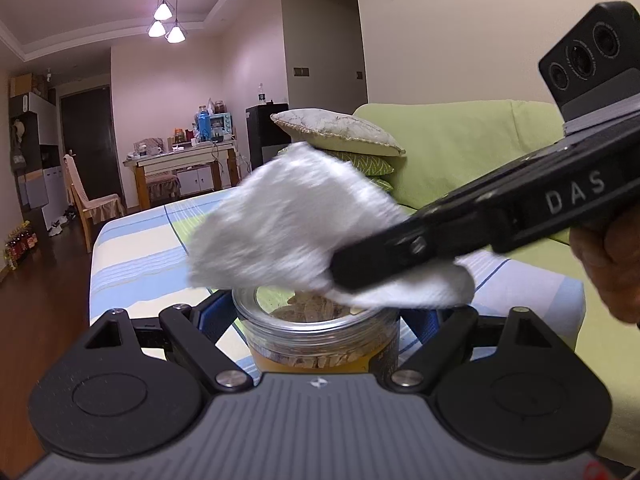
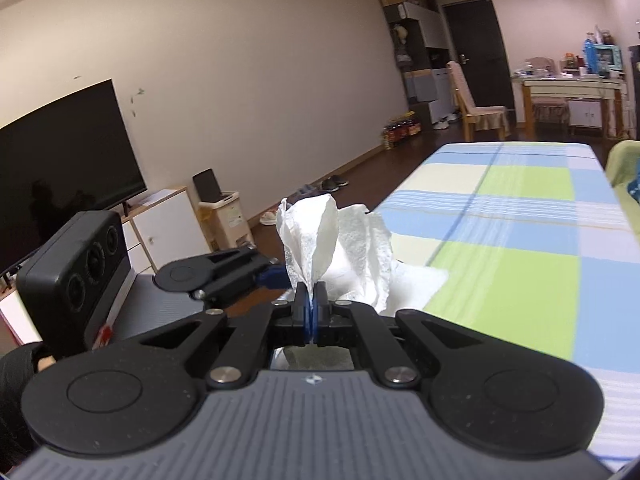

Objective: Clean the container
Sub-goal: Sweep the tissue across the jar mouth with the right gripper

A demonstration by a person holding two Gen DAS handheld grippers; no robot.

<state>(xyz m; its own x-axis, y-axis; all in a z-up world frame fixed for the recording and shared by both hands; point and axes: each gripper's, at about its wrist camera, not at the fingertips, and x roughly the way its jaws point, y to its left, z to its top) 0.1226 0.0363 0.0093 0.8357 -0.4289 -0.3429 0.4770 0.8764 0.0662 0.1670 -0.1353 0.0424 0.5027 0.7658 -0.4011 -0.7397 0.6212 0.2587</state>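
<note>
Left wrist view hides most of the glass jar [image 1: 316,332]: its base is cut off behind the left gripper [image 1: 318,316], and its mouth is partly covered by a motion-blurred white paper towel [image 1: 292,224]. The left gripper grasps the jar, blue pads against both glass sides. Inside are pale brownish pieces, too unclear to name. The jar is over the near end of the desk [image 1: 140,256], which wears a checked blue, green and cream cloth; whether it rests on the desk is hidden.

The right gripper [image 1: 352,268] comes in from the right, clenched on the towel just above the jar's rim.

Right wrist view shows that pinch sharply: the right gripper [image 2: 311,300] clamps the crumpled towel [image 2: 328,240]. The jar itself is not visible there.
</note>
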